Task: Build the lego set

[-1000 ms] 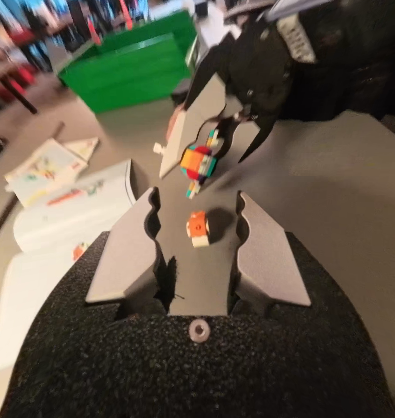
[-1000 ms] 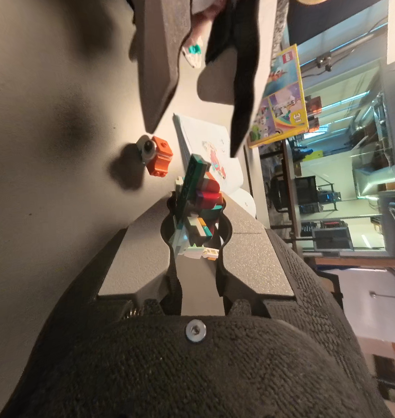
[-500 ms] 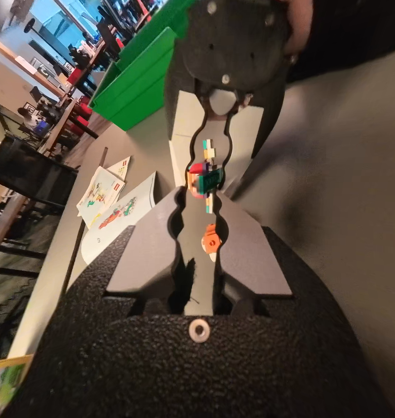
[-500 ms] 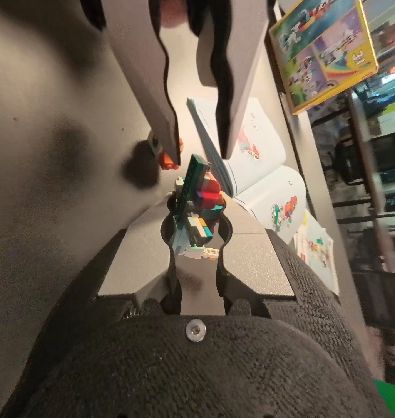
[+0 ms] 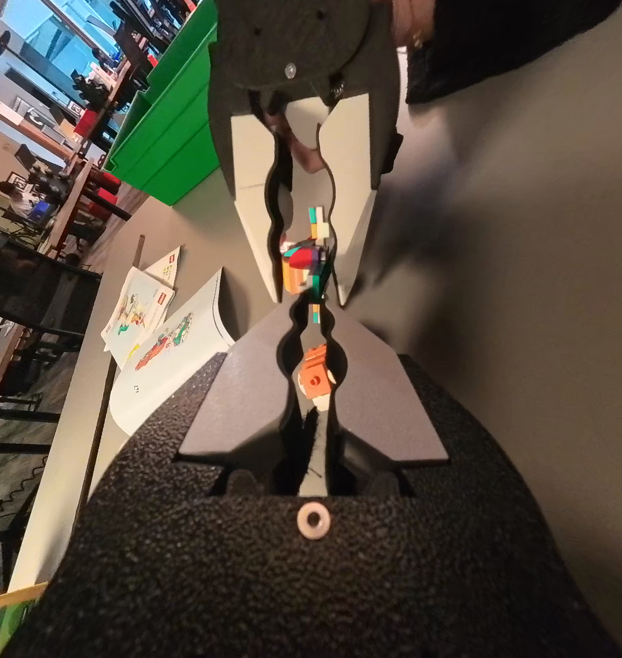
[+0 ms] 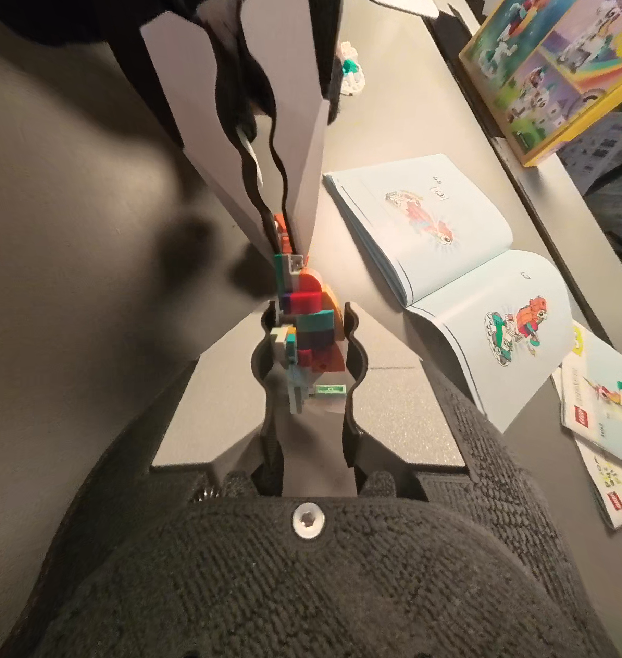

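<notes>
Lego model [image 6: 307, 331] of red, teal, orange and purple bricks sits clamped between the fingers of the right gripper [image 6: 309, 320], held above the grey surface [image 6: 71, 249]. Just ahead of the model, the left gripper [image 5: 311, 341] is clenched on a small orange lego piece [image 5: 315, 379] — its tips meet the model's front end. Right of the model, an open instruction booklet [image 6: 462, 267] lies flat, with thinner leaflets [image 6: 601, 420] beyond it and a yellow-edged box [image 6: 551, 71] at the surface's edge.
</notes>
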Tool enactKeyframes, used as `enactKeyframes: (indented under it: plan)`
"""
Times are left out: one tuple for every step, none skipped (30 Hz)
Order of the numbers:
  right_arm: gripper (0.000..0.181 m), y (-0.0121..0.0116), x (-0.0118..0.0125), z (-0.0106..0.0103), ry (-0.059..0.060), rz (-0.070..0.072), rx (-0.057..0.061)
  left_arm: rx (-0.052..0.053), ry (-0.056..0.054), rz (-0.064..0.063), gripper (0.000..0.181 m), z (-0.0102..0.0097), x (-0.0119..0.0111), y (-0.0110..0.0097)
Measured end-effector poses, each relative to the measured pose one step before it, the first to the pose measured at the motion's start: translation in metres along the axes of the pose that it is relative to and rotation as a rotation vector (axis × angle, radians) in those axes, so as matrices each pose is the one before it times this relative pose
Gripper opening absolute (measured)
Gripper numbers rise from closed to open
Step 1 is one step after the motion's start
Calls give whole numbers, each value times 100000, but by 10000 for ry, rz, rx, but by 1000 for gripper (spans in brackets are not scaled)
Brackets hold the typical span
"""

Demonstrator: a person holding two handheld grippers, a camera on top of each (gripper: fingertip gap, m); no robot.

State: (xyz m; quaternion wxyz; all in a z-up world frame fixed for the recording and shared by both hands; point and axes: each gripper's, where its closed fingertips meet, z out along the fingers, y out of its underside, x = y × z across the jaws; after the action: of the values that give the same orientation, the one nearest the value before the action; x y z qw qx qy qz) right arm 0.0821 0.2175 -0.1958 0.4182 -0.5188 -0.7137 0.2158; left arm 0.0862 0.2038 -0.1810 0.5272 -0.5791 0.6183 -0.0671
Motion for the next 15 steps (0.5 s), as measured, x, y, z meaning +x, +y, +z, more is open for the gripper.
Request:
enactKeyframes:
  plan:
    - [37, -321, 42, -58, 61, -61, 150, -46, 6, -16, 3, 40, 26, 85]
    - [37, -340, 81, -75, 97, -101, 142, -16, 6, -24, 3, 14, 38, 40]
    - [37, -230, 94, -82, 102, -125, 74, 40, 15, -67, 3, -12, 14, -59]
    - [35, -85, 27, -43, 65, -131, 1, 26, 18, -73, 3, -11, -7, -37]
    - [33, -27, 5, -20, 51, -141, -16, 13, 0, -43, 3, -25, -44, -23]
    - [31, -15, 1, -12, 49, -119, -14, 9, -2, -8, 3, -12, -21, -10]
    - [29, 7, -35, -9, -15, -51, -35, 0, 23, 10, 3, 5, 54, 2]
    - [29, 13, -41, -16, -53, -3, -42, -4, -2, -50, 3, 34, 28, 0]
    - [29, 28, -31, -12, -28, -23, -27, -12, 6, -120, 3, 22, 23, 10]
    - [28, -16, 2, -19, 3, -53, -10, 23, -4, -222, 3, -13, -21, -40]
    - [28, -89, 59, -31, 58, -57, 18, 57, 25, -343, 3, -72, -55, -81]
    - [28, -122, 162, -51, 135, -76, 25, 13, 118, -434, 13, -198, -88, 9]
    - [28, -17, 282, -50, 217, -134, -48, -89, 84, -558, 22, -354, -323, 205]
    - [27, 122, 353, -67, 272, -185, -138, -139, 132, -656, 31, -469, -365, 307]
    - [27, 168, 365, -43, 280, -198, -162, -150, 225, -697, 41, -517, -244, 357]
